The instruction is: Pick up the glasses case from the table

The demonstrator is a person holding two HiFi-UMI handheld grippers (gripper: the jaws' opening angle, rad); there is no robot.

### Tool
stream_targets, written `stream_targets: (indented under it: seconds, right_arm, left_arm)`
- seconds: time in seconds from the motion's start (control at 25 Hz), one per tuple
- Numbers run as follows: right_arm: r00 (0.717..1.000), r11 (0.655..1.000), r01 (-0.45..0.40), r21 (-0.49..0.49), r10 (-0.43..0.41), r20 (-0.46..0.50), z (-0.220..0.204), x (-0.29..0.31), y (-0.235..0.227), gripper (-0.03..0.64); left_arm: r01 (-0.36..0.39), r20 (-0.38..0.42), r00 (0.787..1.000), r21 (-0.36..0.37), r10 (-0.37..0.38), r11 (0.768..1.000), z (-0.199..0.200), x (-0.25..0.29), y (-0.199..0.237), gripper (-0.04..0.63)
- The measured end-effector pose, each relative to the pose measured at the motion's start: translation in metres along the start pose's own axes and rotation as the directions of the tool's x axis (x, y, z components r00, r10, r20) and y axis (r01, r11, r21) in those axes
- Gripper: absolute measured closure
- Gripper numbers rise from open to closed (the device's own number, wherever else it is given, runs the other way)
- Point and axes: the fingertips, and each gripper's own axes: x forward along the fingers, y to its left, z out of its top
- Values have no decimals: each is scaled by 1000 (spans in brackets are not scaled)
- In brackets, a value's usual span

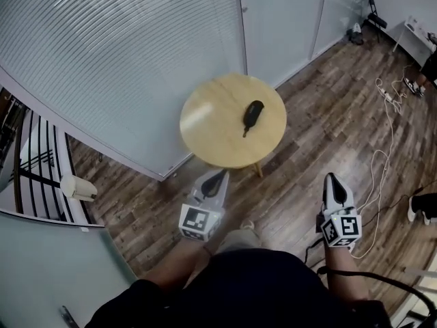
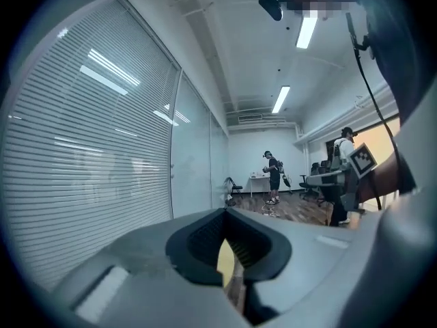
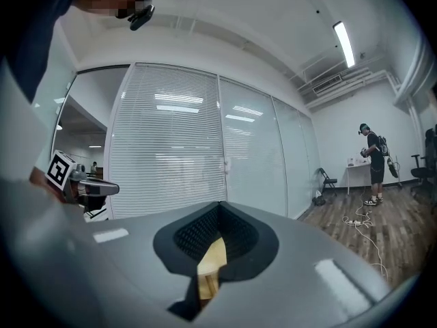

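A black glasses case (image 1: 252, 116) lies a little right of centre on a round wooden table (image 1: 212, 125) with its narrow end toward me. Both grippers are held short of the table, over the wood floor. My left gripper (image 1: 218, 178) points at the table's near edge, its jaws together and empty. My right gripper (image 1: 332, 180) is further right, off to the side of the table, also shut with nothing in it. In the left gripper view the fingertips (image 2: 225, 212) meet, and a strip of the yellow tabletop (image 2: 225, 262) shows below them. The right gripper view shows shut jaws (image 3: 218, 205) likewise.
A glass wall with blinds (image 1: 102, 60) runs behind and left of the table. A power strip with a white cable (image 1: 382, 149) trails over the floor at right. A folding chair (image 1: 372, 16) stands far back. A person (image 3: 372, 162) stands at a distant desk.
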Motion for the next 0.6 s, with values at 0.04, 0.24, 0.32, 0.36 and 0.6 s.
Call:
stream_targets:
  seconds: [0.04, 0.24, 0.32, 0.36, 0.6]
  right_arm:
    - [1000, 1000, -3, 4, 3, -2, -1, 14, 2, 609]
    - [999, 1000, 0, 18, 1, -51, -11, 76, 0, 609]
    - [998, 1000, -9, 23, 10, -59, -11, 98, 2, 609]
    - [998, 1000, -13, 25, 15, -60, -10, 109, 1, 609]
    - [995, 999, -35, 36, 38, -97, -10, 158, -8, 609]
  left_arm:
    - [7, 0, 1000, 1, -7, 1000, -2, 10, 9, 592]
    - [16, 0, 1000, -20, -16, 1000, -8, 56, 57, 592]
    - [21, -4, 1000, -15, -21, 1000, -8, 73, 75, 592]
    - [22, -4, 1000, -15, -22, 1000, -7, 83, 83, 592]
    - [15, -1, 1000, -45, -15, 999, -3, 125, 110, 592]
